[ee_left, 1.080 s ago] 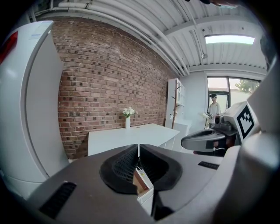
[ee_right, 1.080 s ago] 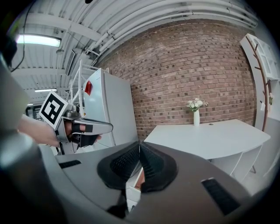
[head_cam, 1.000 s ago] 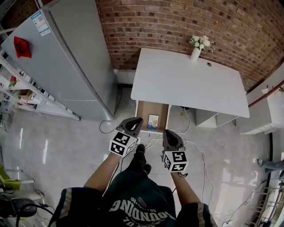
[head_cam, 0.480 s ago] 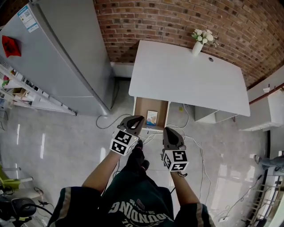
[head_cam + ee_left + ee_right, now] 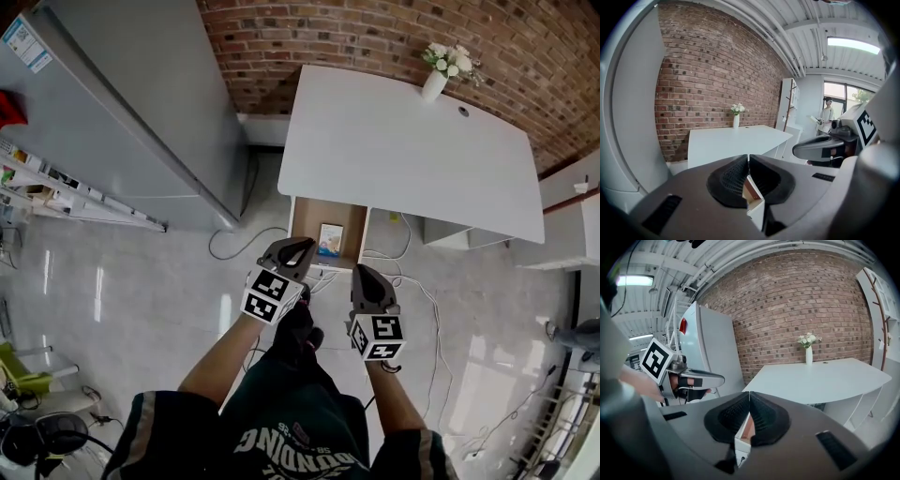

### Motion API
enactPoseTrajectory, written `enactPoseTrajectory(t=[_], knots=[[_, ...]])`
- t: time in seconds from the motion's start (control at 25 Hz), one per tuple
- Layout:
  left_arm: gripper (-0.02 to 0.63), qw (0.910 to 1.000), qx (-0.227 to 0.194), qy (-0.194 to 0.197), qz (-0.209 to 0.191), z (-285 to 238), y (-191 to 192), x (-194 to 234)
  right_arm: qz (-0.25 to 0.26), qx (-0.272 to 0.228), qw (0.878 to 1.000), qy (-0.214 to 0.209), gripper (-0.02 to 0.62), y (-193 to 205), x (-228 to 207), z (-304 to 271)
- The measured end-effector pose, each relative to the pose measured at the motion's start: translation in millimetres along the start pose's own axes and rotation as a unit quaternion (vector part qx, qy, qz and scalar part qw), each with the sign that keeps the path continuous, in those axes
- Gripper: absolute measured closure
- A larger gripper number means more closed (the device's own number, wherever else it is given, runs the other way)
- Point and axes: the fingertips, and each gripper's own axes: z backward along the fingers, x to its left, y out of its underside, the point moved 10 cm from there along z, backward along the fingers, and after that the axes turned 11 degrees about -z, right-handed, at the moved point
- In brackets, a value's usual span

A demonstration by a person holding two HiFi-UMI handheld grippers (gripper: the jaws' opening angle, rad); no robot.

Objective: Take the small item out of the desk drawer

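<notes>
A smooth grey fridge (image 5: 141,103) fills the upper left, with a rough red brick wall (image 5: 356,37) along the top and glossy pale floor tiles (image 5: 141,309) below. A flat white desk (image 5: 412,159) sits upper centre. Its open drawer (image 5: 307,225), a box lined in brown wood, lies mid-frame. Just below it are the left gripper (image 5: 300,247) and right gripper (image 5: 362,272), both with ribbed black jaws pressed together and nothing between them. The small item (image 5: 329,239), a thin pale rectangle with blue print, lies flat inside the drawer, right of its centre.
</notes>
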Motion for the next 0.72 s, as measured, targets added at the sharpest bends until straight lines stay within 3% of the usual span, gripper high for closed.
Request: enactPoseTrajectory(t=[0.72], knots=[[0.581, 0.9971, 0.058, 0.039, 0.029, -58, 47, 15, -0.024, 0.054, 0.998, 0.014, 0.571, 23, -25, -53]])
